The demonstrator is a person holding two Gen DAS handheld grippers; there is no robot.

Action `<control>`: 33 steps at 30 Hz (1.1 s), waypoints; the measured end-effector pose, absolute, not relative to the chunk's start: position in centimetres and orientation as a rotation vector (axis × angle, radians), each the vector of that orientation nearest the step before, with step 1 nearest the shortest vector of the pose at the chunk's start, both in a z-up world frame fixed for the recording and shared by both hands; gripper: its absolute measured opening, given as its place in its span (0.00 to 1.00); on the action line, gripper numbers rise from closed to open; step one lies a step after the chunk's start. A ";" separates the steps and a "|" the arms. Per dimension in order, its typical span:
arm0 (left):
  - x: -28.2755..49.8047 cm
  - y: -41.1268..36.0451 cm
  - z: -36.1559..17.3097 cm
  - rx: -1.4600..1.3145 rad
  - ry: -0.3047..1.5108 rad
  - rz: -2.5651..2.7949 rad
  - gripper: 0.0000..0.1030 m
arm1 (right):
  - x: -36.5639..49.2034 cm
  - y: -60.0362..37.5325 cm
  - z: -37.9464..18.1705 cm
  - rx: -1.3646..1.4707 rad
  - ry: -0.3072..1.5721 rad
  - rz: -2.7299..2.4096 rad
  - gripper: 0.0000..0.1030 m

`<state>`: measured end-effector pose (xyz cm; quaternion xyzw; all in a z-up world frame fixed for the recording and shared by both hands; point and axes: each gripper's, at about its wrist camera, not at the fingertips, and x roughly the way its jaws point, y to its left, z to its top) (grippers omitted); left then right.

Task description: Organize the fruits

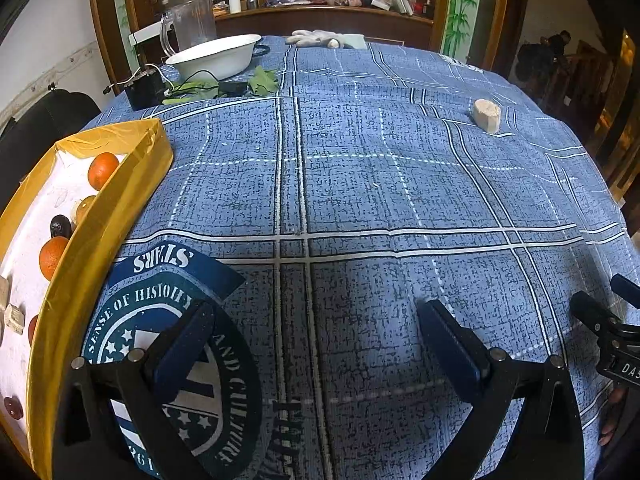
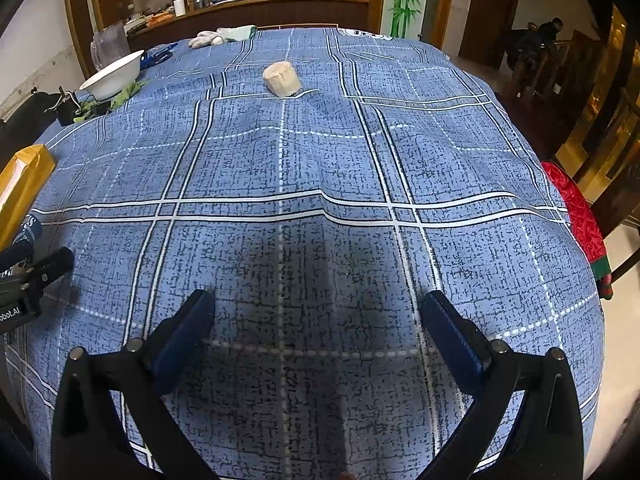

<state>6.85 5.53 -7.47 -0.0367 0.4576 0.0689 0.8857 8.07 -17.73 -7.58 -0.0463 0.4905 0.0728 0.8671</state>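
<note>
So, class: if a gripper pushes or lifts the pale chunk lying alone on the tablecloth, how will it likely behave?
The pale chunk looks stubby with flat cut ends, so it would probably slide or tip, not roll far. Its rough, fibrous surface suggests decent grip, and probably stiff.

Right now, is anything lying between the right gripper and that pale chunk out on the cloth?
Nothing visible does. The right gripper is open, and only bare blue cloth lies between it and the chunk. The white bowl and gloves sit off to the left, clear of that line.
</note>
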 end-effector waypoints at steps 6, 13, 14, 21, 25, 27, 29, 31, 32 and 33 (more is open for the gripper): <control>6.8 5.5 -7.4 -0.077 0.952 0.143 0.99 | 8.0 -17.6 -7.5 -0.107 1.029 0.153 1.00; 6.7 5.5 -7.4 -0.078 0.952 0.143 0.99 | 6.1 -16.6 -4.8 -0.088 0.940 0.236 1.00; 6.7 5.4 -7.4 -0.082 0.952 0.146 0.99 | 6.0 -16.3 -4.5 -0.081 0.932 0.250 1.00; -1.6 7.2 -0.6 -0.015 0.728 0.345 0.99 | 4.5 -10.1 -0.9 -0.092 0.826 0.423 1.00; -7.6 12.1 3.3 -0.098 0.621 0.519 1.00 | 3.2 -3.9 0.9 -0.139 0.774 0.585 1.00; -9.2 14.6 3.9 -0.138 0.624 0.570 1.00 | 2.3 -0.6 1.6 -0.160 0.756 0.673 1.00; -10.5 16.2 4.0 -0.173 0.615 0.611 1.00 | 1.5 2.0 2.2 -0.174 0.744 0.737 1.00; -11.6 17.8 4.0 -0.193 0.608 0.673 1.00 | 0.4 4.2 2.7 -0.190 0.733 0.787 1.00; -11.9 18.2 4.0 -0.198 0.611 0.686 1.00 | 0.1 5.2 2.8 -0.201 0.726 0.805 1.00; -12.2 18.7 3.9 -0.207 0.615 0.694 1.00 | -0.3 6.2 2.9 -0.214 0.722 0.819 1.00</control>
